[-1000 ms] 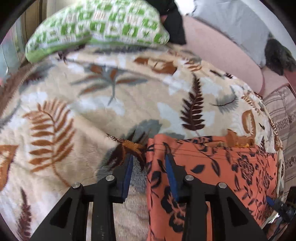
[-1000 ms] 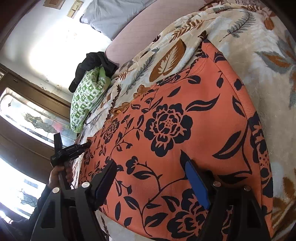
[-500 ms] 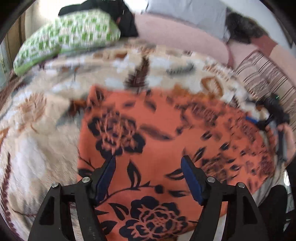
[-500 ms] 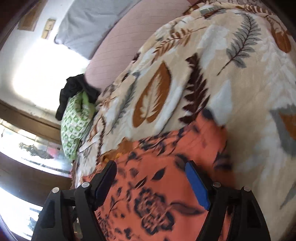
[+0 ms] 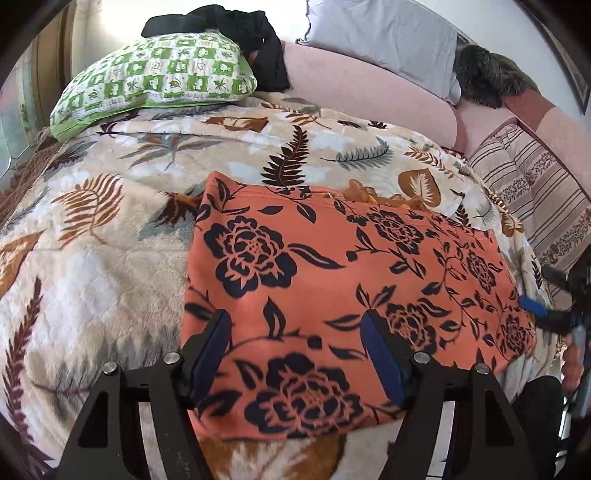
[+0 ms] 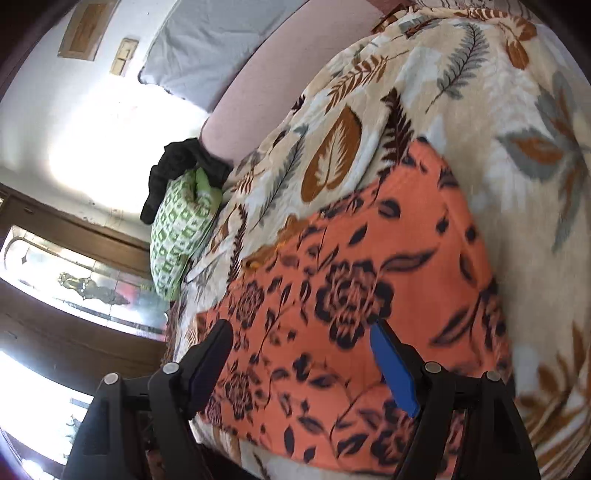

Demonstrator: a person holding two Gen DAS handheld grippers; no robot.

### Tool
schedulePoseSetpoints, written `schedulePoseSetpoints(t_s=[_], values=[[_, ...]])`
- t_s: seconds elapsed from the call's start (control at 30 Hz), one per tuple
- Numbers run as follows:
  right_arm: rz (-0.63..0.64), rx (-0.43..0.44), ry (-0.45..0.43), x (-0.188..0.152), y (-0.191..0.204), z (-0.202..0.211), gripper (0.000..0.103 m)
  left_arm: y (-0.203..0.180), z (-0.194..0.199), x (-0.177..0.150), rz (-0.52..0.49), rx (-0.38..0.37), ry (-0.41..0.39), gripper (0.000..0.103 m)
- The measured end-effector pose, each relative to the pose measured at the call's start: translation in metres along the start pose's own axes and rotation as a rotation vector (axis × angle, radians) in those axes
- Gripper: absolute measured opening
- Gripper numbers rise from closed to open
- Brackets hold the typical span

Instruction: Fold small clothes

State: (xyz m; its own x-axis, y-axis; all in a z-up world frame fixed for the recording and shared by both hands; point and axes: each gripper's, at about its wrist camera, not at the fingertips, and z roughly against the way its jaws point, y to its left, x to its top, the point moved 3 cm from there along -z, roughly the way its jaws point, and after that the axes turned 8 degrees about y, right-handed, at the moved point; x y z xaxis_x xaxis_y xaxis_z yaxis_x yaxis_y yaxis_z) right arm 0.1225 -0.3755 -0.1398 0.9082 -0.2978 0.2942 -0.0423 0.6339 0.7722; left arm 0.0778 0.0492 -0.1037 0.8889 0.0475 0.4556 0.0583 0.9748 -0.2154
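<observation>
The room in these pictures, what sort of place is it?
Most likely a bedroom or sitting room at home. A leaf-print blanket covers a bed or couch, with a green checked pillow and a grey cushion at the back, and an orange flowered garment laid out flat.

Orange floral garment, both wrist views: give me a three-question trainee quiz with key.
1. True or false: the left gripper is clamped on the orange floral garment.
2. What rests on top of the green checked pillow? A) a black garment B) a folded towel C) a book
3. Fill in: the orange garment lies flat on the ____-patterned blanket.

Key
1. False: its jaws stand apart above the cloth, as do those of the right gripper.
2. A: the black garment.
3. Leaf.
</observation>
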Motion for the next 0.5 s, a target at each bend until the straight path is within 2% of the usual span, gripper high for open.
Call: schedulePoseSetpoints(t_s=[0.07, 0.17, 0.2, 0.23, 0.3, 0.4, 0.43, 0.5], values=[[-0.002, 0.001, -0.009, -0.016, -0.008, -0.001, 0.08, -0.002, 0.008, -0.008, 0.003, 0.006, 0.003, 0.073], [-0.155, -0.066, 0.006, -0.02, -0.053, -0.011, 0.08, -0.005, 0.019, -0.019, 0.01, 0.003, 0.001, 0.073], [-0.194, -0.029, -0.008, -0.021, -0.06, -0.006, 0.079, -0.006, 0.022, -0.023, 0.01, 0.001, 0.001, 0.073], [-0.198, -0.007, -0.028, -0.023, -0.055, 0.001, 0.08, -0.007, 0.024, -0.027, 0.007, 0.001, -0.002, 0.074], [-0.119, 0.017, -0.044, -0.024, -0.032, 0.011, 0.081, -0.009, 0.025, -0.032, 0.007, 0.012, 0.003, 0.075], [-0.045, 0.044, -0.027, -0.025, -0.009, 0.011, 0.081, -0.014, 0.022, -0.037, 0.004, 0.012, 0.023, 0.075], [-0.043, 0.03, -0.03, -0.025, -0.01, 0.009, 0.081, -0.016, 0.021, -0.038, 0.001, 0.016, 0.026, 0.075], [-0.118, -0.048, -0.02, -0.025, -0.032, -0.001, 0.081, -0.019, 0.018, -0.039, -0.007, 0.028, 0.028, 0.075]])
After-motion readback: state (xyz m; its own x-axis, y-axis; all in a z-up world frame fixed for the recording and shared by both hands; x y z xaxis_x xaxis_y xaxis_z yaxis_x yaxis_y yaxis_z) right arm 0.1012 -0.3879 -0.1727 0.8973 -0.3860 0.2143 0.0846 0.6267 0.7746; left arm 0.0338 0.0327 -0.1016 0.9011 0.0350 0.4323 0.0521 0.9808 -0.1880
